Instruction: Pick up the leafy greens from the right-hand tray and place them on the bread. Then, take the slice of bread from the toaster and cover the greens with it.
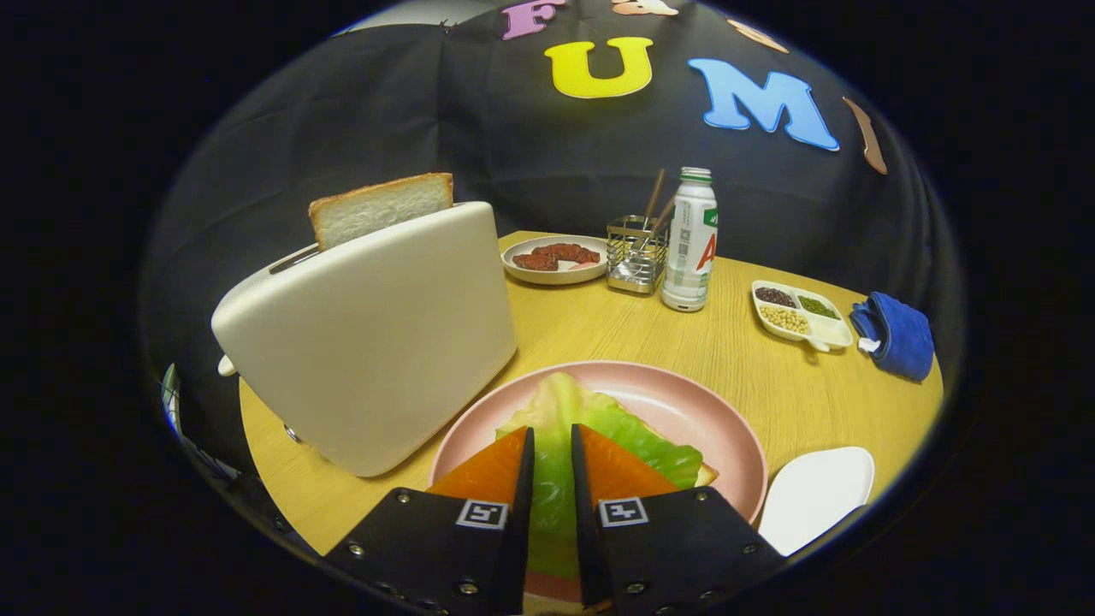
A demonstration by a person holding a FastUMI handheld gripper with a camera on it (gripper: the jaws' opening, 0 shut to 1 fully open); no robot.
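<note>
The one camera rides on the hand-held gripper (553,445) and looks forward along its two fingers, which stand a narrow gap apart low in its sight. It sits close above the pink plate (736,445), tilted down over the worktop (684,342), facing the toaster (368,334) near ahead and the booth's wall beyond.

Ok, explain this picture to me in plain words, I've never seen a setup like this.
The camera rides on a hand-held gripper that a person carries; its two fingers stick out at the bottom, looking forward. They stand slightly apart over the leafy greens, which lie on bread in a pink plate; whether they pinch the greens I cannot tell. Beside the plate stands a toaster with a bread slice sticking up. Beyond are a bottle, a dish of meat and a blue cloth on the wooden table.
</note>
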